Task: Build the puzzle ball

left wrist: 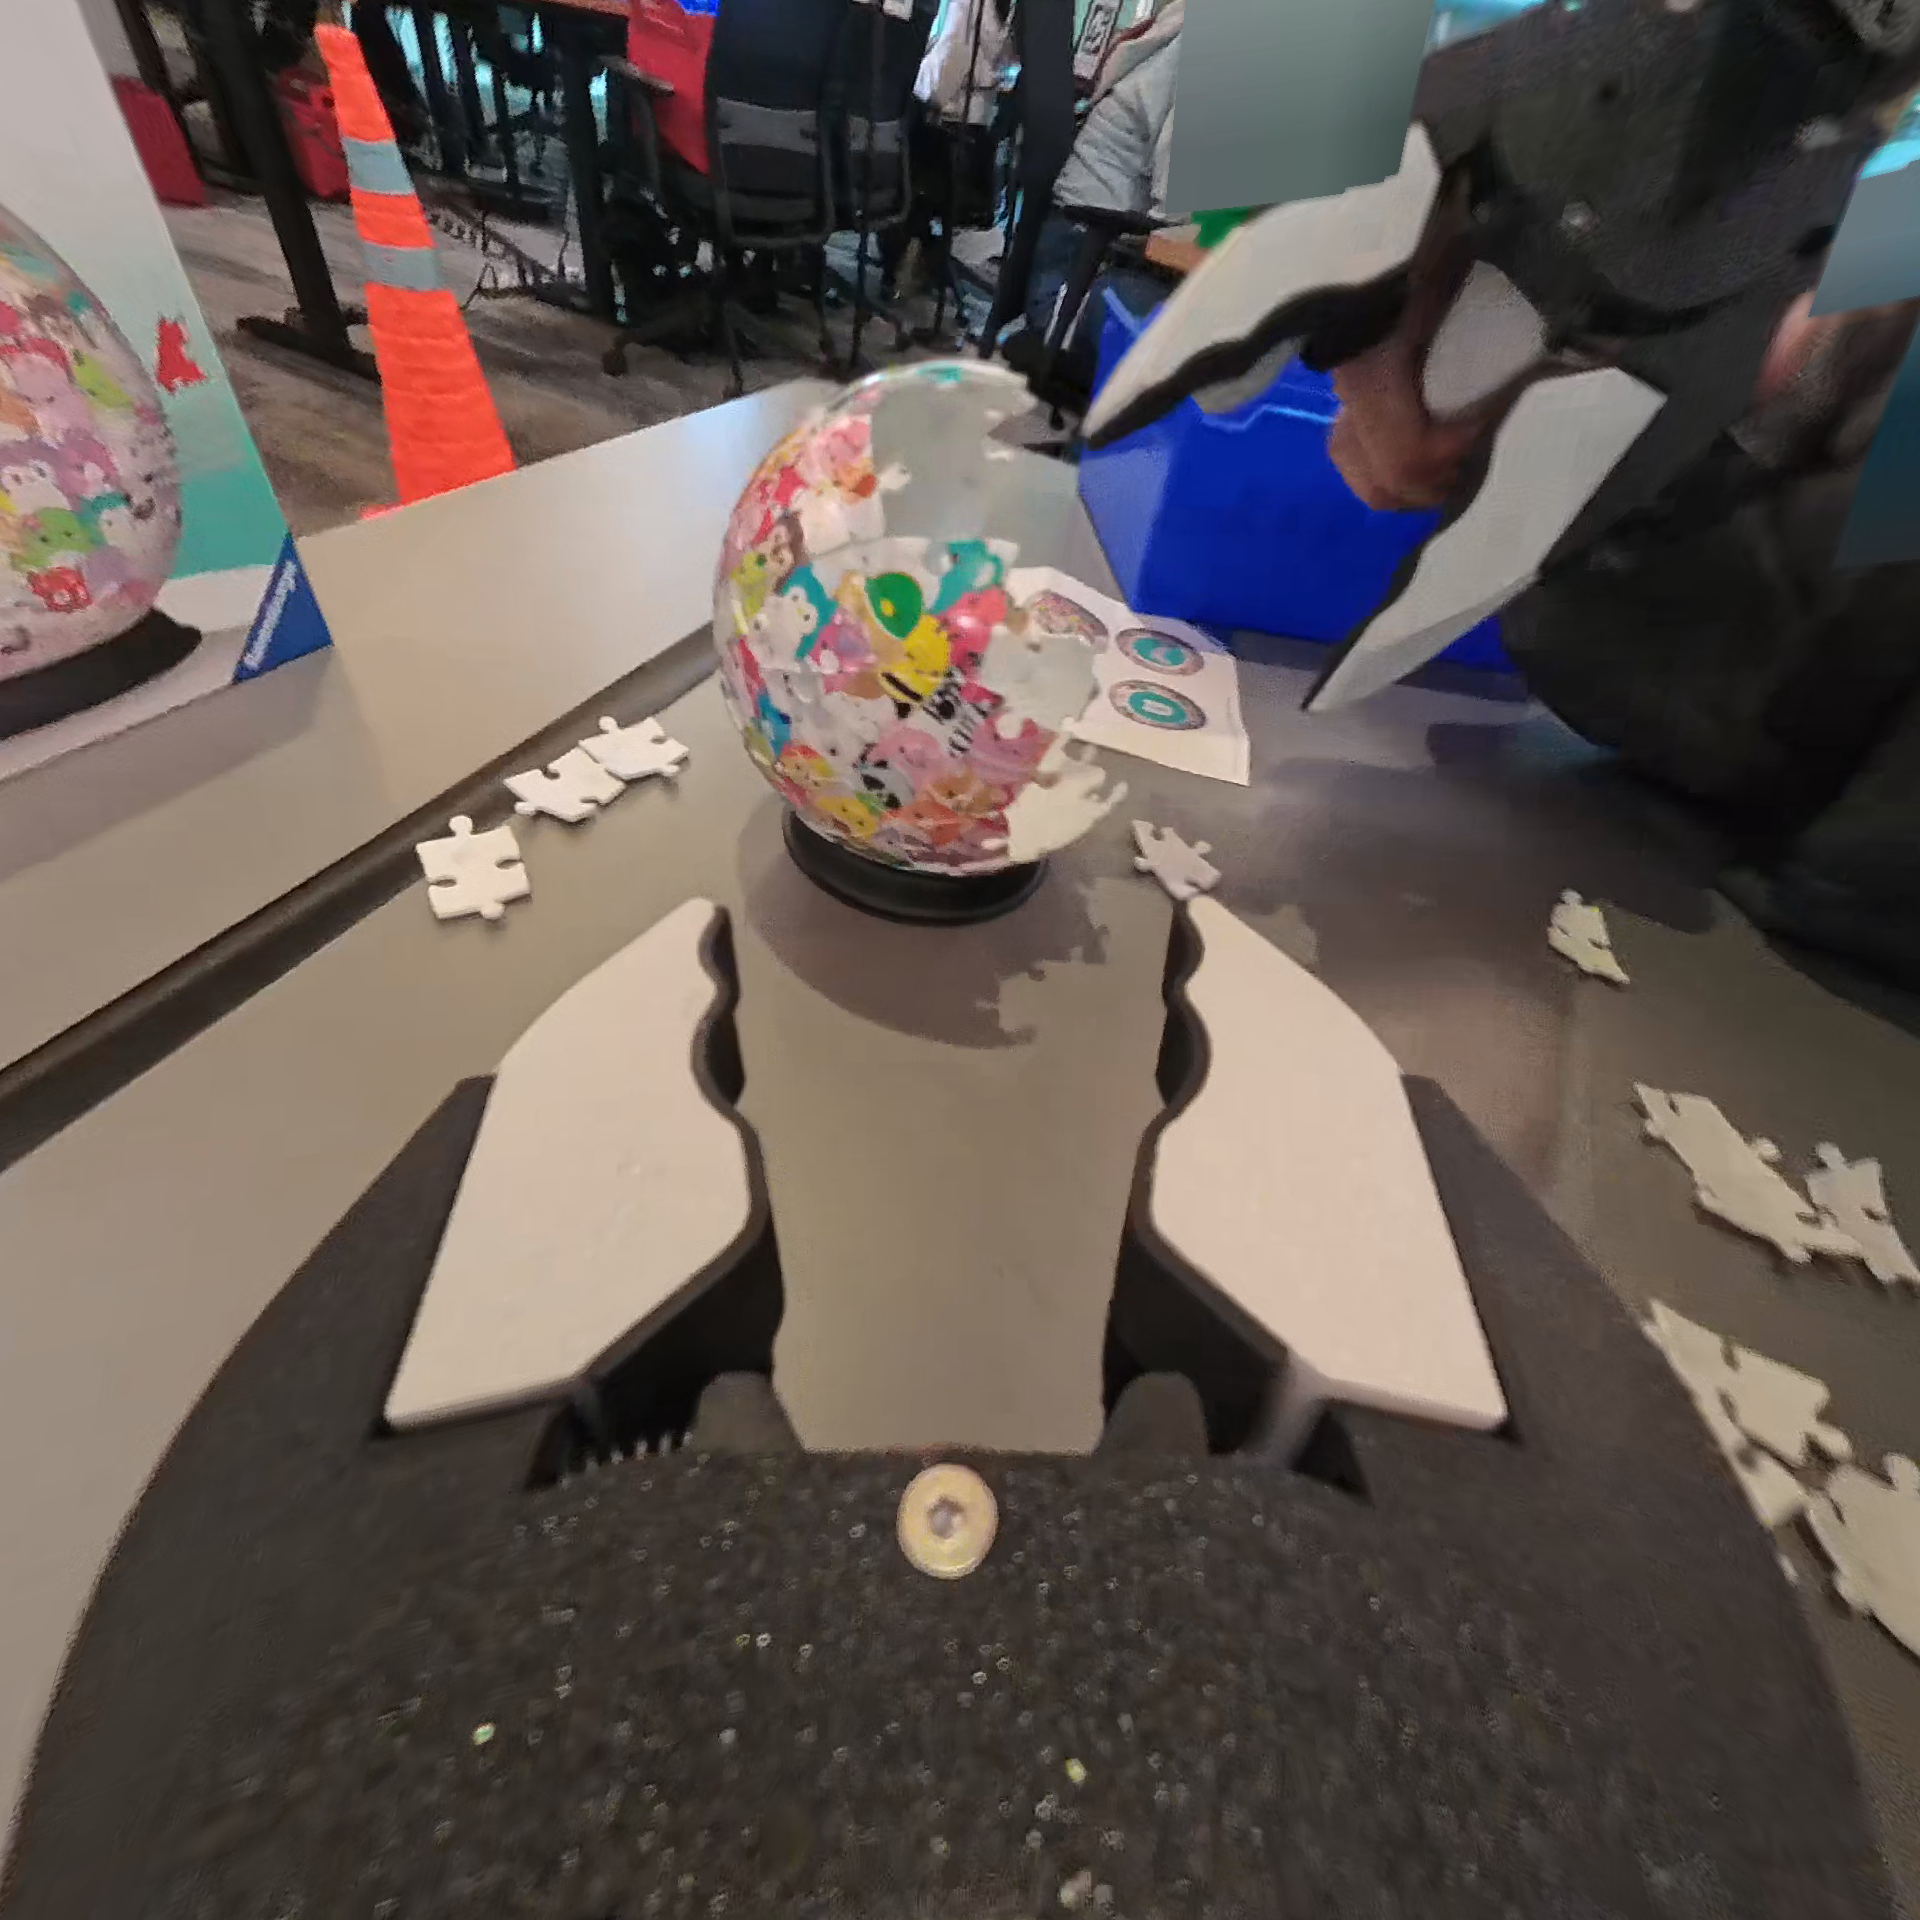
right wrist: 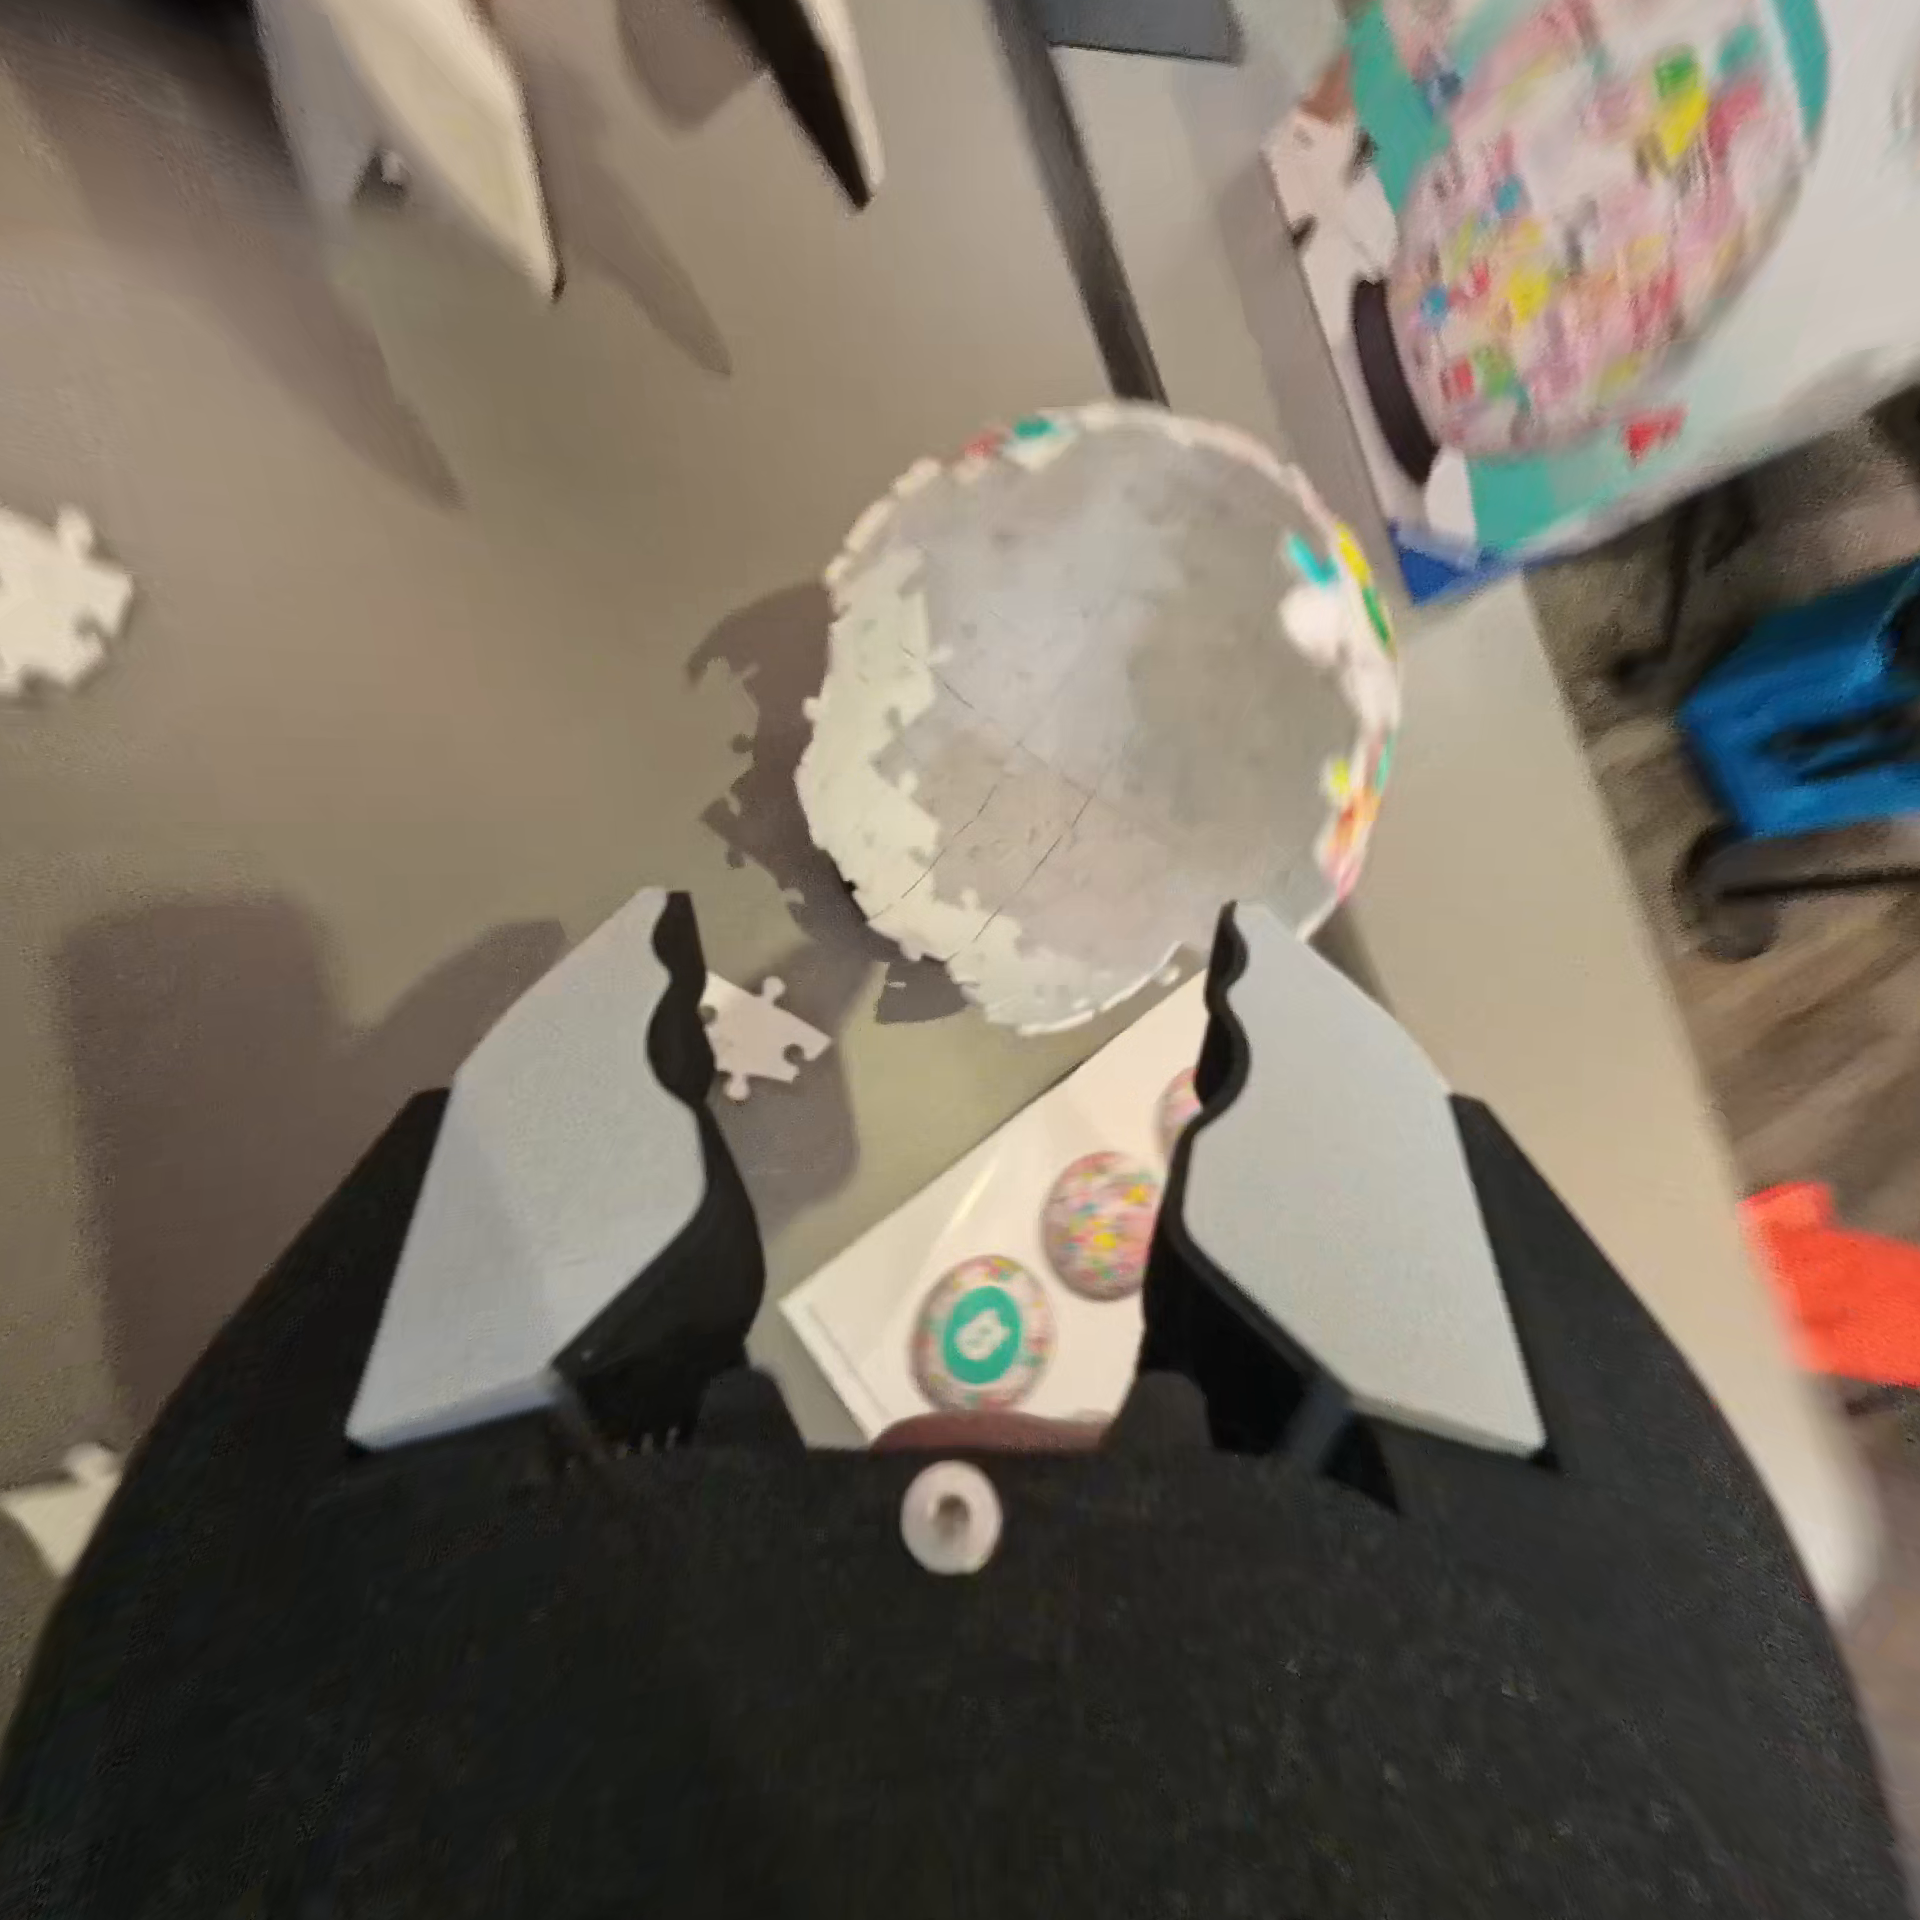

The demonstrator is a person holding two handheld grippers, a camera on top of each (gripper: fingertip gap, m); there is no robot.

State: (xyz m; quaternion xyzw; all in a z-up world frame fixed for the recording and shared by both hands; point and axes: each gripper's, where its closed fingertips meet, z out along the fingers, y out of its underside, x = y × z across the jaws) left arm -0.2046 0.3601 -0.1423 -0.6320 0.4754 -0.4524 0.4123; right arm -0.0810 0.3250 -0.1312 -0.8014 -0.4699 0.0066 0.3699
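We hold left gripper (left wrist: 951, 914) low over table (left wrist: 935, 1195), fingers spread, nothing between them. Puzzle ball (left wrist: 894, 644), half built with one side gaping, sits on black stand (left wrist: 914, 883) mid-table, just ahead of our left fingertips. Our right gripper (right wrist: 951, 914) hovers above ball's open side, fingers apart, empty. Loose white pieces (left wrist: 566, 784) lie left of ball; more pieces (left wrist: 1766, 1195) near table's right edge. Instruction sheet (right wrist: 997, 1257) beside ball. Puzzle box (left wrist: 114, 499) stands at far left edge.

One puzzle ball (left wrist: 894, 634), one box (left wrist: 114, 499), one cone (left wrist: 416, 301), two hand-held grippers.
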